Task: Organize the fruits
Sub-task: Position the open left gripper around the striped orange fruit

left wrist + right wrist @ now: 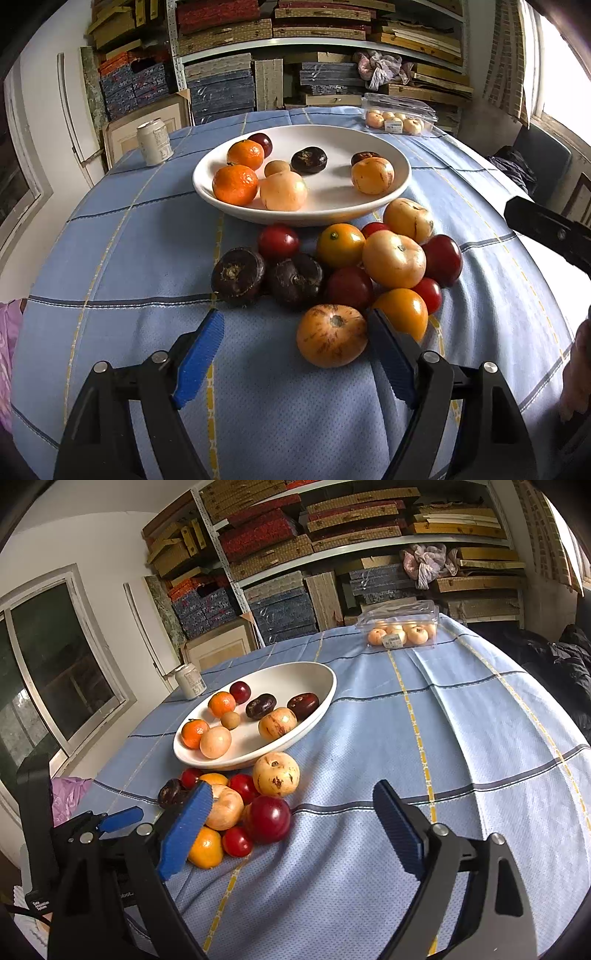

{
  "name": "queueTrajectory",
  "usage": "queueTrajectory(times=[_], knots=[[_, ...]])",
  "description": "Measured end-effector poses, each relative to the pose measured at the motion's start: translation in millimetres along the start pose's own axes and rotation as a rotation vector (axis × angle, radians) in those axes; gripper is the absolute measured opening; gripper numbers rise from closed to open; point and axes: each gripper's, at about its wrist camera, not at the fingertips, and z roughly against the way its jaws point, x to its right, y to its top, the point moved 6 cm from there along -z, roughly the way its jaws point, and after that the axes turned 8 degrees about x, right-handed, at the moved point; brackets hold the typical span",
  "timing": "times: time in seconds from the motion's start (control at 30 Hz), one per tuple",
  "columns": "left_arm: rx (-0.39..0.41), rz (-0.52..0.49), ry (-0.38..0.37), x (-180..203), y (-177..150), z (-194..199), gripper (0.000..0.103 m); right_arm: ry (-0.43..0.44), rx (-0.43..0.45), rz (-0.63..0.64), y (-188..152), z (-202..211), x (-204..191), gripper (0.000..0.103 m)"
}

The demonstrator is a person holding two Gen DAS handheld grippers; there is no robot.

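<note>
Both sets of jaws stand open and empty. The left gripper (295, 354) sits low beside a streaked orange fruit (331, 335) at the near end of the loose pile (369, 266), which lies mid-worktop just before the white bowl (332, 216). The right gripper (291, 827) hovers beside the pile. The fruits touch, so closing on one could likely nudge its round neighbours rolling across the blue cloth (461, 738). The right half is bare; a can (155, 144) and a clear fruit box (400, 627) stand near the far edge.
</note>
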Motion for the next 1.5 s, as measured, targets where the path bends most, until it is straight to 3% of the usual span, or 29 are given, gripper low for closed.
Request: queueTrajectory(times=[0.3, 0.7, 1.07, 1.33, 1.5], knots=[[-0.015, -0.016, 0.056, -8.6, -3.5, -6.3, 0.088, -0.002, 0.002, -0.003, 0.1, -0.5, 0.7, 0.087], [-0.043, 0.122, 0.136, -62.4, -11.8, -0.9, 0.088, -0.004, 0.0, -0.013, -1.4, -3.1, 2.5, 0.089], [-0.028, 0.111, 0.114, -57.0, -13.9, 7.1, 0.088, -0.004, -0.001, -0.013, -1.0, -2.6, 3.4, 0.089], [-0.025, 0.158, 0.054, -64.9, -20.5, 15.8, 0.088, -0.004, -0.005, -0.012, -1.9, -3.2, 3.1, 0.09], [-0.039, 0.136, 0.029, -56.8, -19.0, 10.2, 0.087, 0.001, -0.007, -0.008, -4.0, -4.6, 0.9, 0.093]])
